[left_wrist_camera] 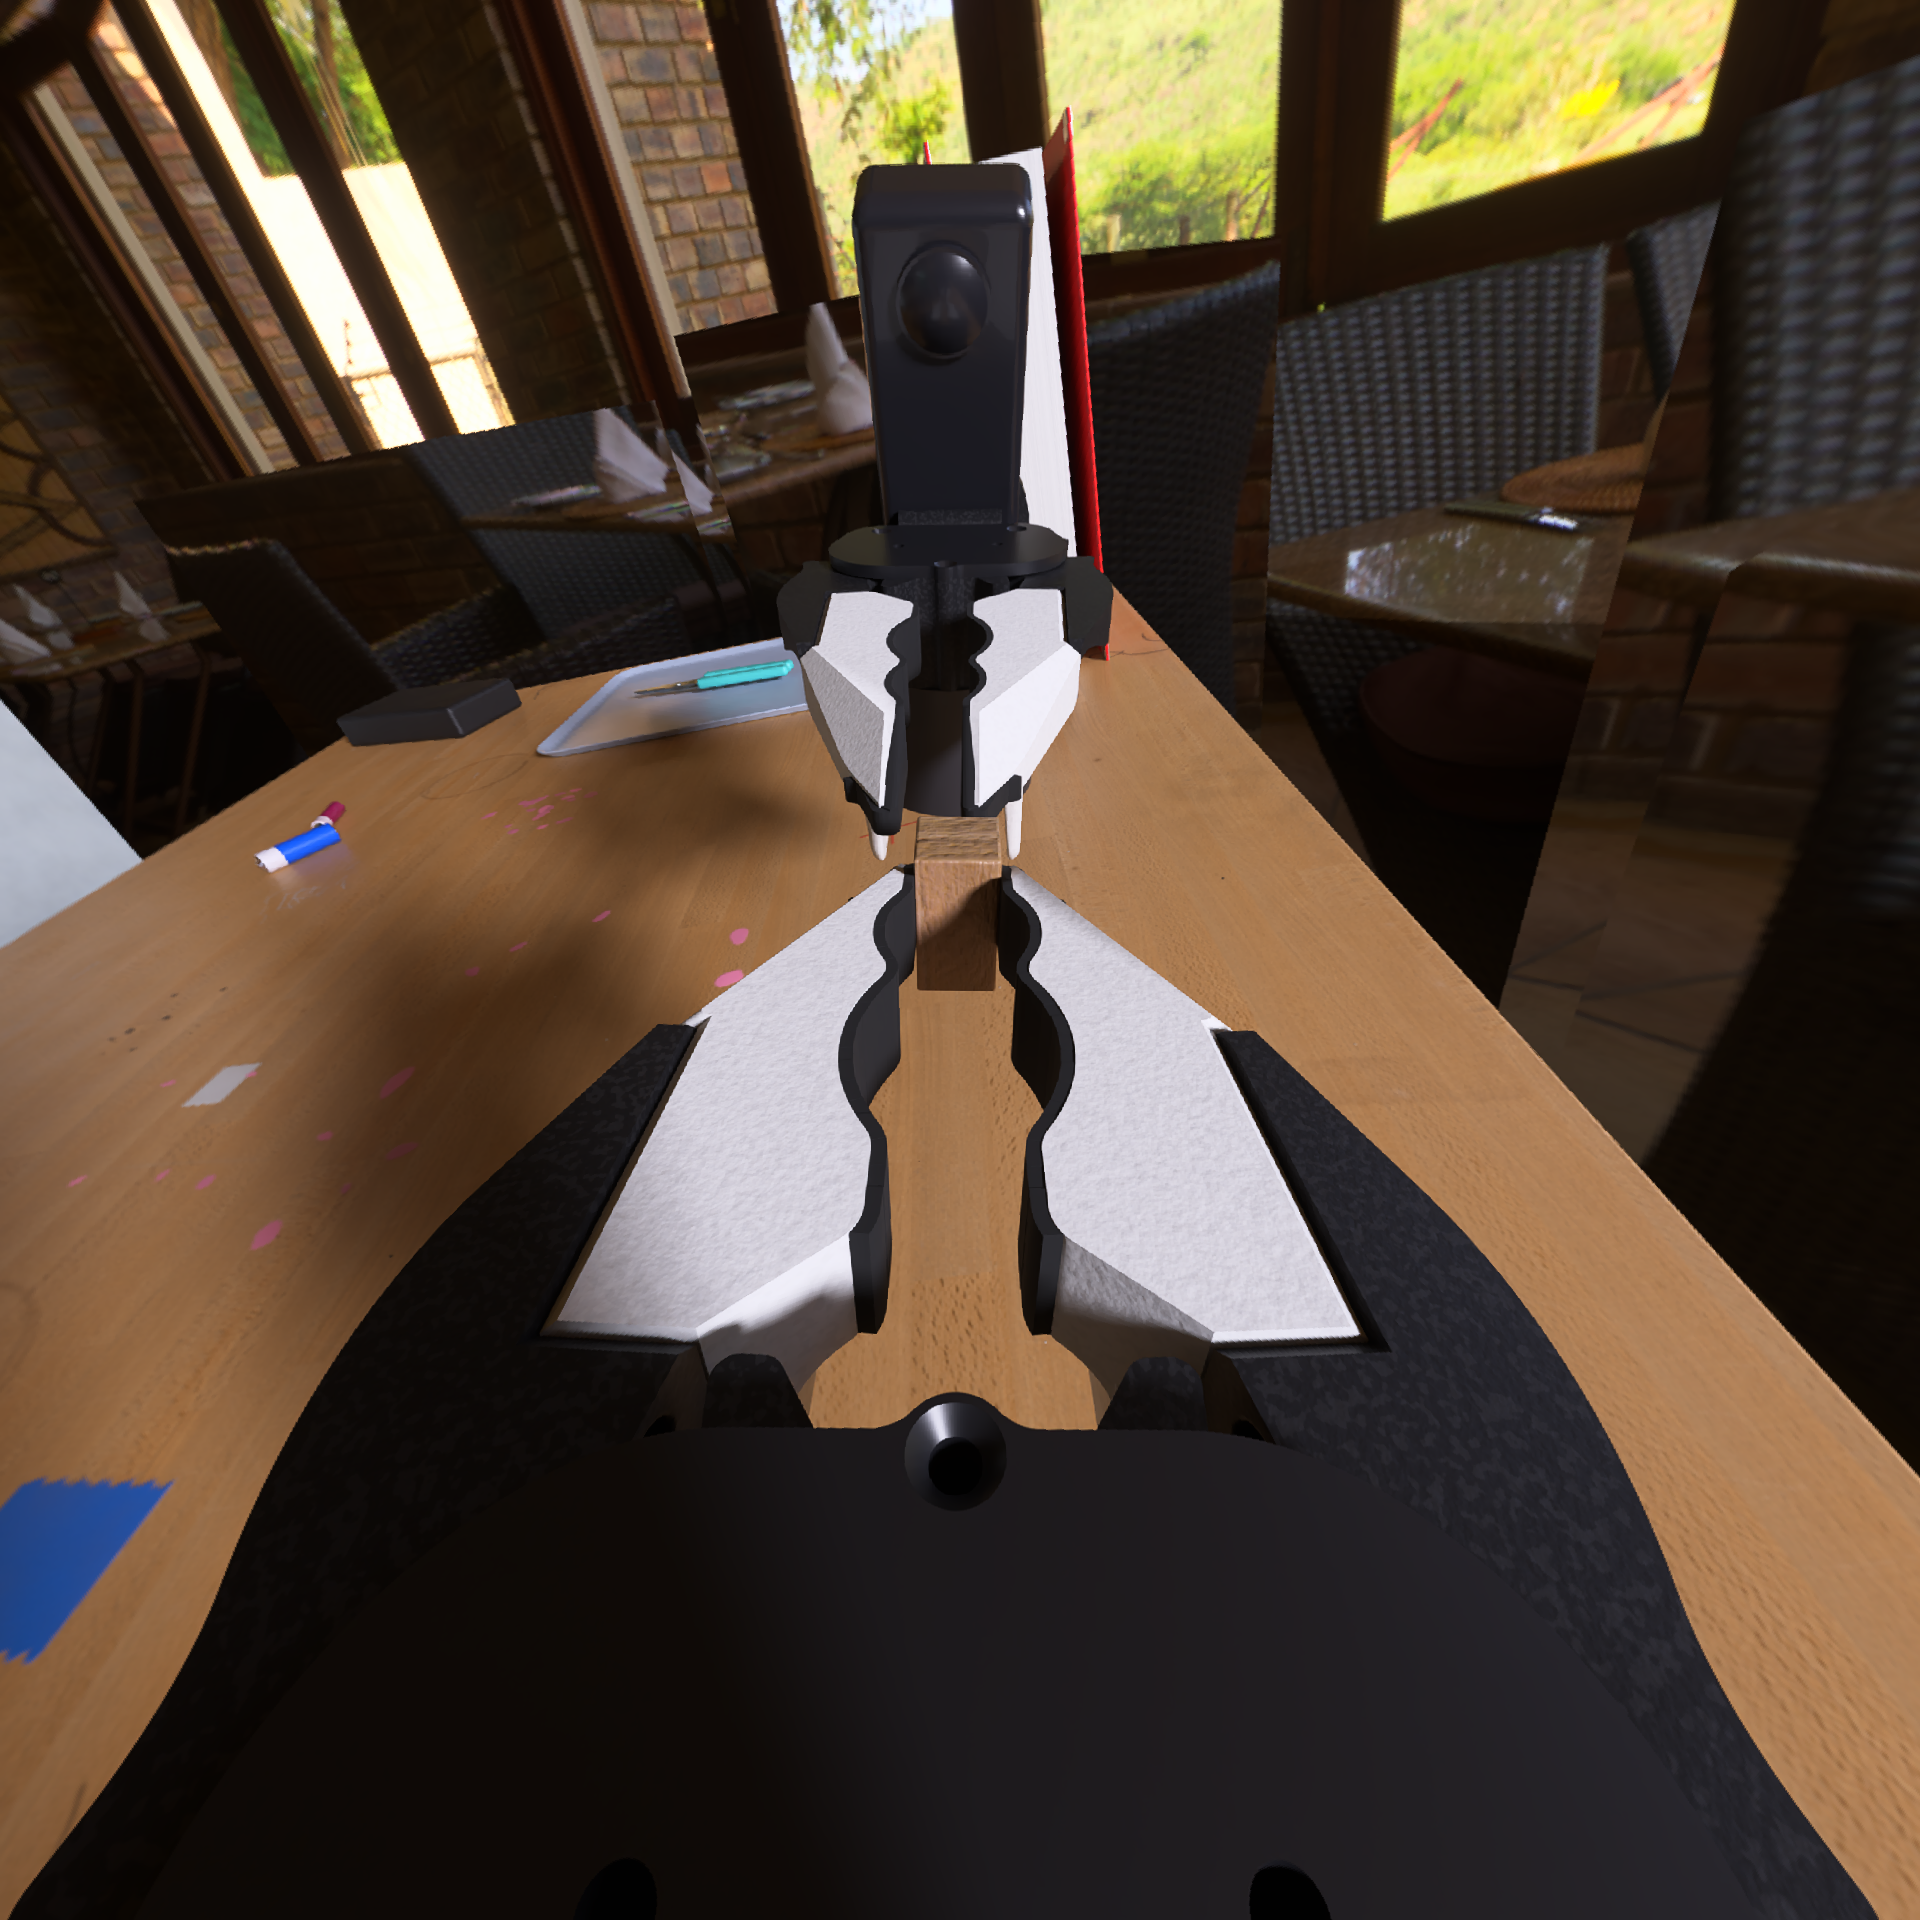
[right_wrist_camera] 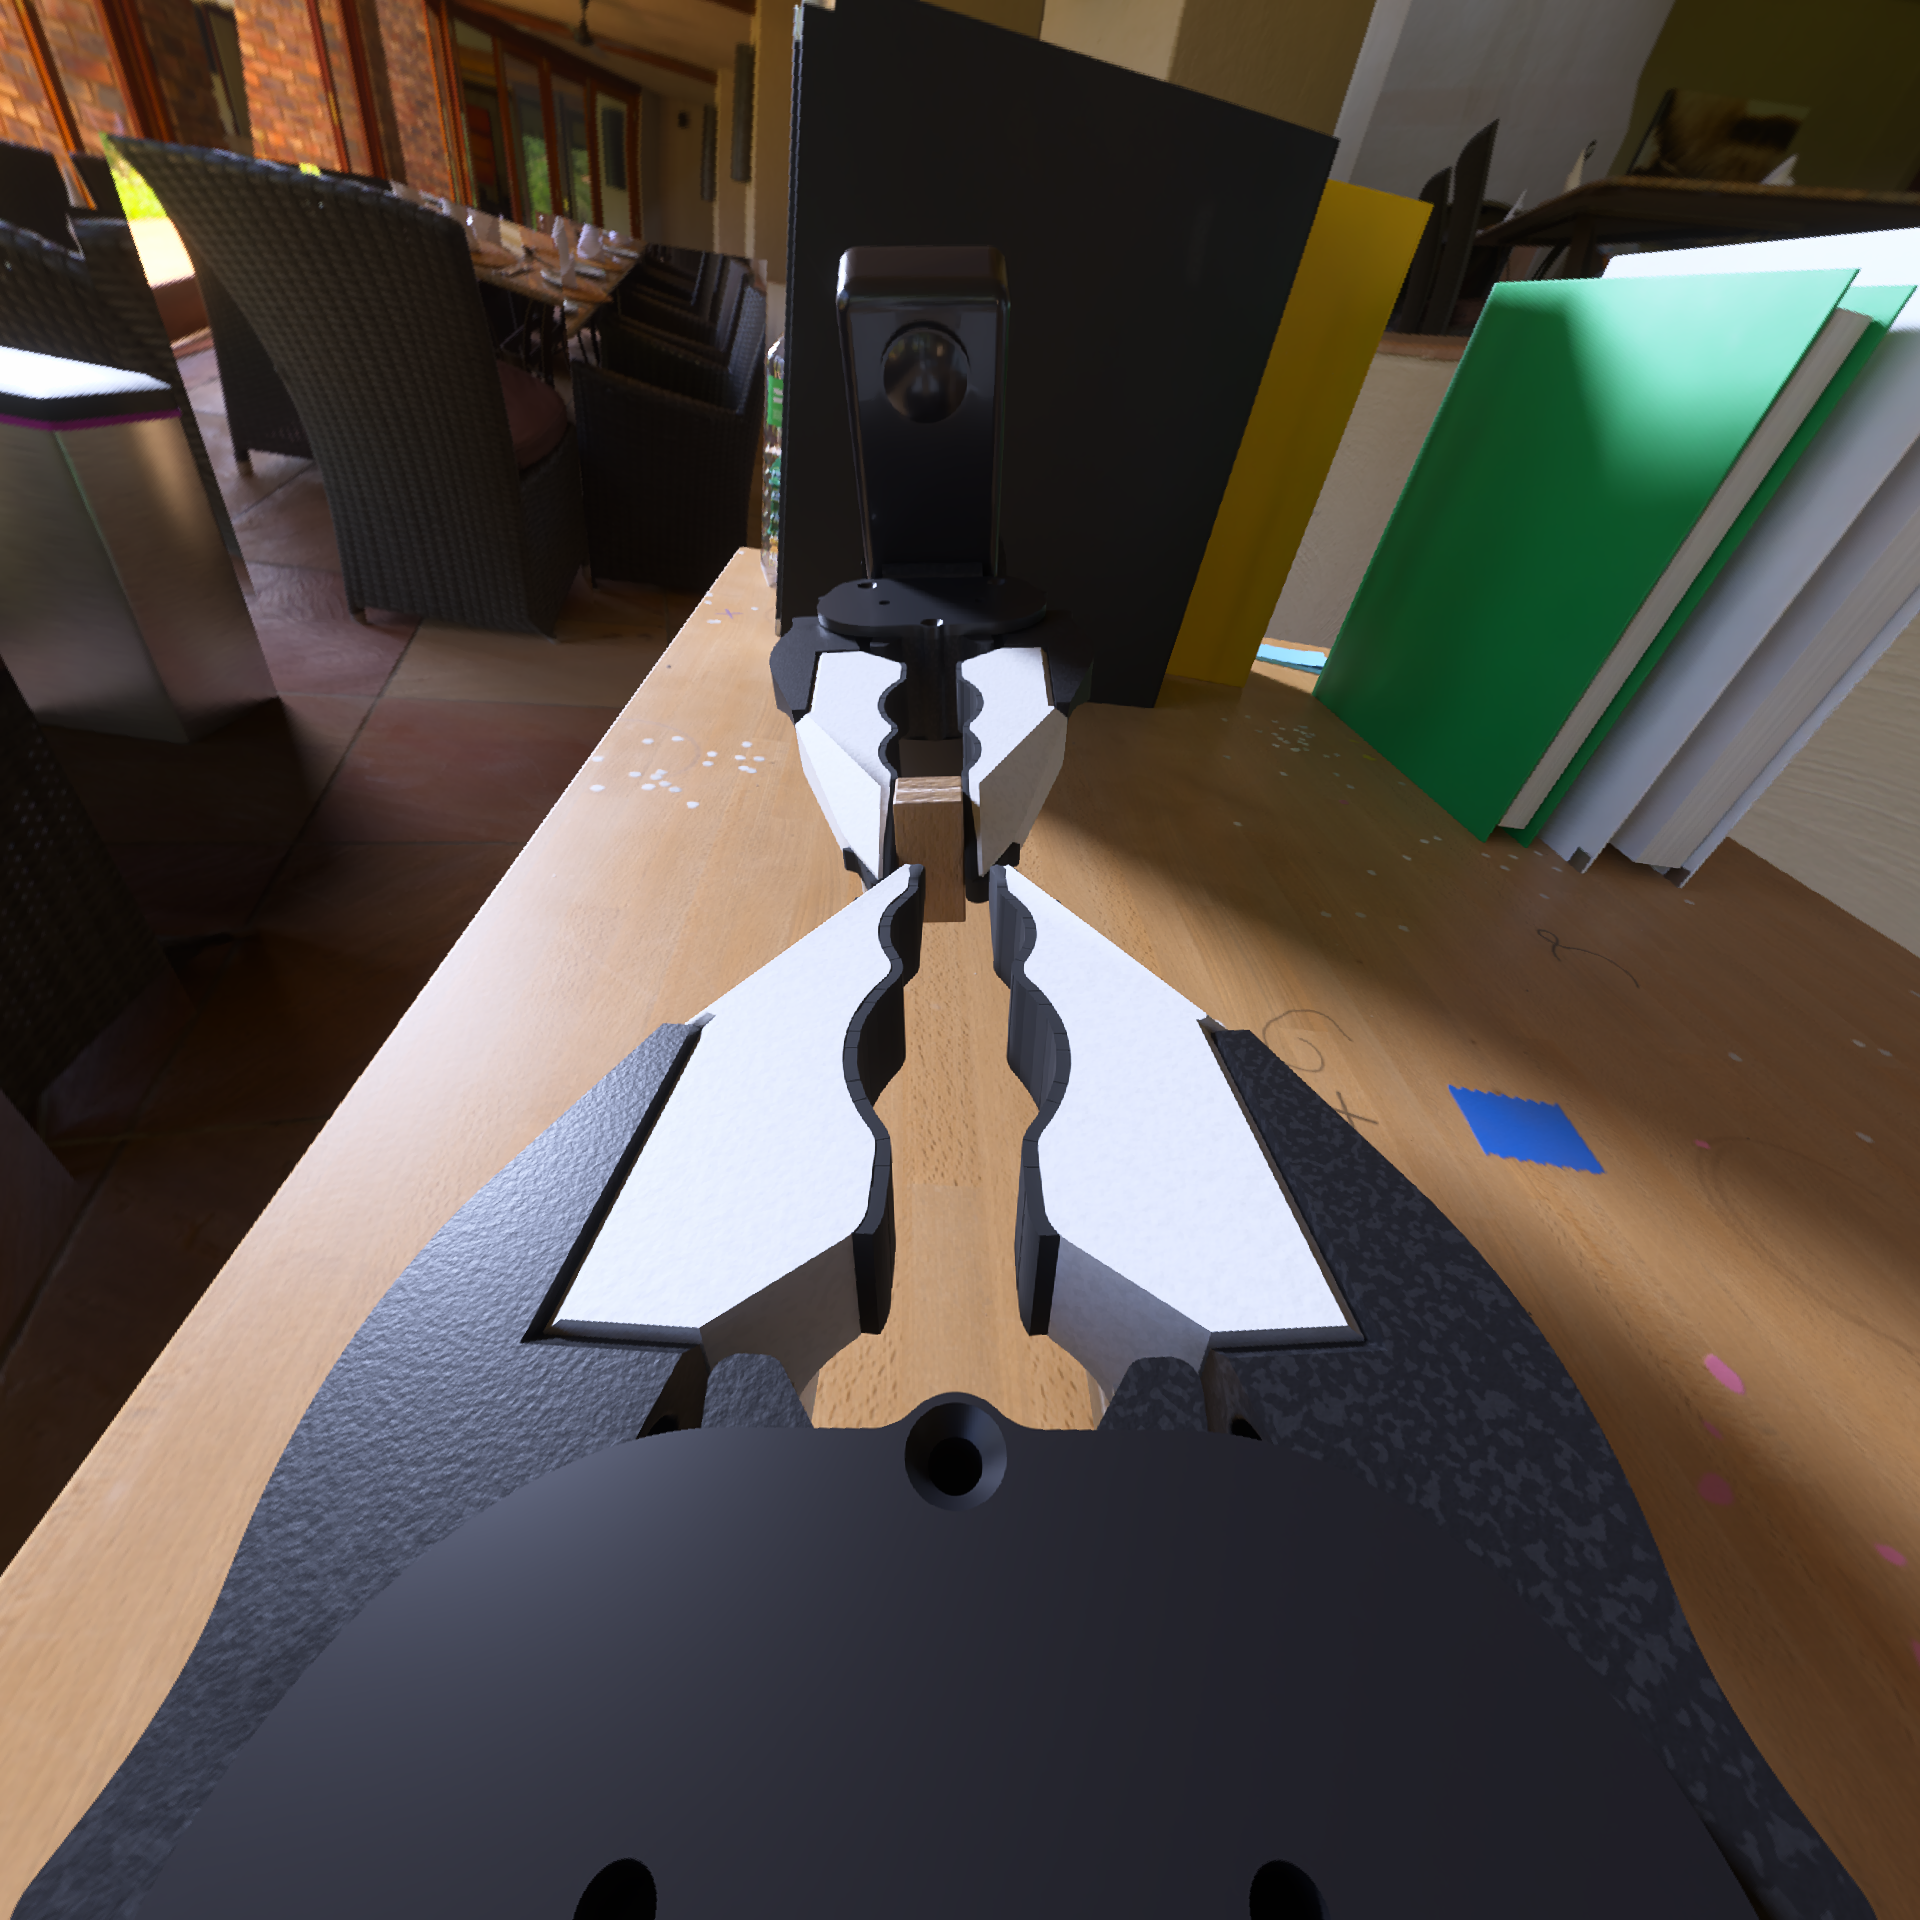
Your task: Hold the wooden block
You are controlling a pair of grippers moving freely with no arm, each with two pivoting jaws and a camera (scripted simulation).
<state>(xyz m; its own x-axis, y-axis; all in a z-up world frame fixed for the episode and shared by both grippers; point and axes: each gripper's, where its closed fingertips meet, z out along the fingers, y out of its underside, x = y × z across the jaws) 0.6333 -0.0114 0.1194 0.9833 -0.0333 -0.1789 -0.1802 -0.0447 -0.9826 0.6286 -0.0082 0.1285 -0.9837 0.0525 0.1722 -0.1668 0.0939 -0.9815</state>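
A small wooden block (left_wrist_camera: 956, 925) is held level above the wooden table (left_wrist_camera: 520, 987), between the two grippers, which face each other. My left gripper (left_wrist_camera: 958, 894) is shut on the block's near end. In the right wrist view it shows farther off (right_wrist_camera: 932, 862), its pads pressed on both sides of the block (right_wrist_camera: 928, 826). My right gripper (right_wrist_camera: 956, 888) has its jaws narrowly apart at the block's other end, with a small gap on the right side. In the left wrist view the right gripper (left_wrist_camera: 948, 836) has its tips on either side of the block's far end.
A grey tray (left_wrist_camera: 582, 727) with a teal-handled tool, a flat black box (left_wrist_camera: 431, 712) and a blue-and-white marker (left_wrist_camera: 301, 844) lie to the left. A red-and-white book (left_wrist_camera: 1060, 364) stands behind. A black board (right_wrist_camera: 1091, 364), a yellow board (right_wrist_camera: 1309, 436) and a green book (right_wrist_camera: 1579, 540) stand nearby. The table edge runs close by.
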